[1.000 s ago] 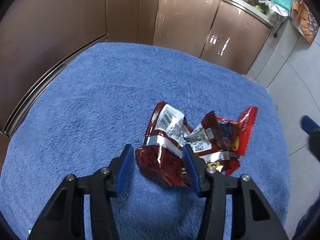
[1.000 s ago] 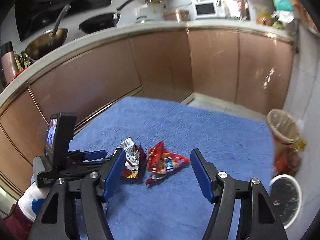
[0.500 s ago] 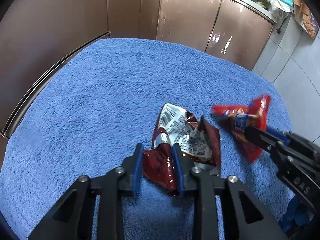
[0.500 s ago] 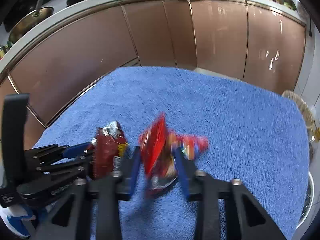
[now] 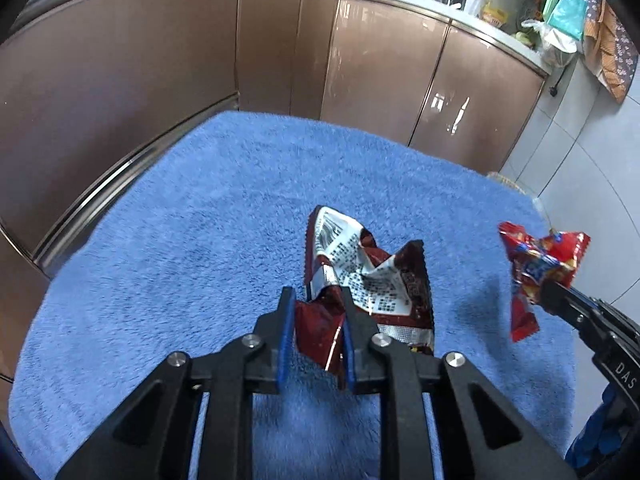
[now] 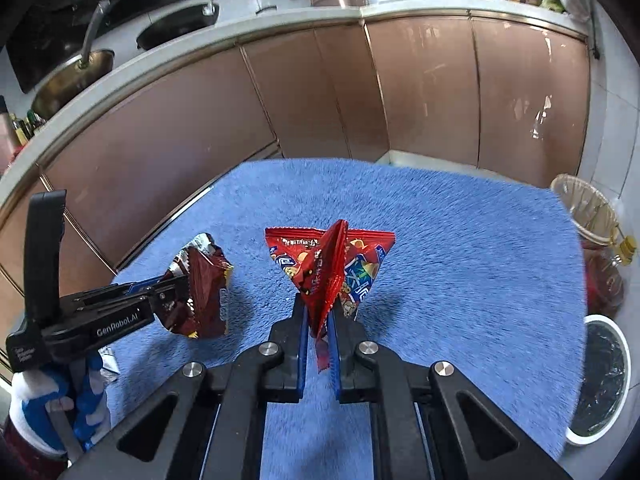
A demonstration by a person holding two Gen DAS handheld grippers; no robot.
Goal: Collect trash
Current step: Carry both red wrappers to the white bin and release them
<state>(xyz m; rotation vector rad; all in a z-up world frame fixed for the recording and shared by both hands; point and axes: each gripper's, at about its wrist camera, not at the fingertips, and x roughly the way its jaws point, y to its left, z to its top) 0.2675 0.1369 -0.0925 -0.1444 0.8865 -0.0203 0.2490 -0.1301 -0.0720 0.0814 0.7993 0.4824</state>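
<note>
My left claw (image 5: 316, 320) grips the dark red wrapper (image 5: 368, 280), lifted above the blue mat (image 5: 180, 240). My right claw (image 6: 320, 320) pinches the bright red snack packet (image 6: 332, 264), likewise clear of the mat.

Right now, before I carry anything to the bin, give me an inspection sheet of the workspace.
Surface: blue fleece mat, bare apart from shadows under the lifted wrappers.
Job's things: dark red wrapper and bright red wrapper, both off the mat.
Clutter: nothing seen on the mat.
Tongs: left tongs shut on the dark red wrapper; right tongs shut on the bright red wrapper.
Cables: nothing seen.
Surroundings: brown cabinets behind; lined wicker bin at the mat's right edge, white-rimmed black container nearer; pans on the counter.
</note>
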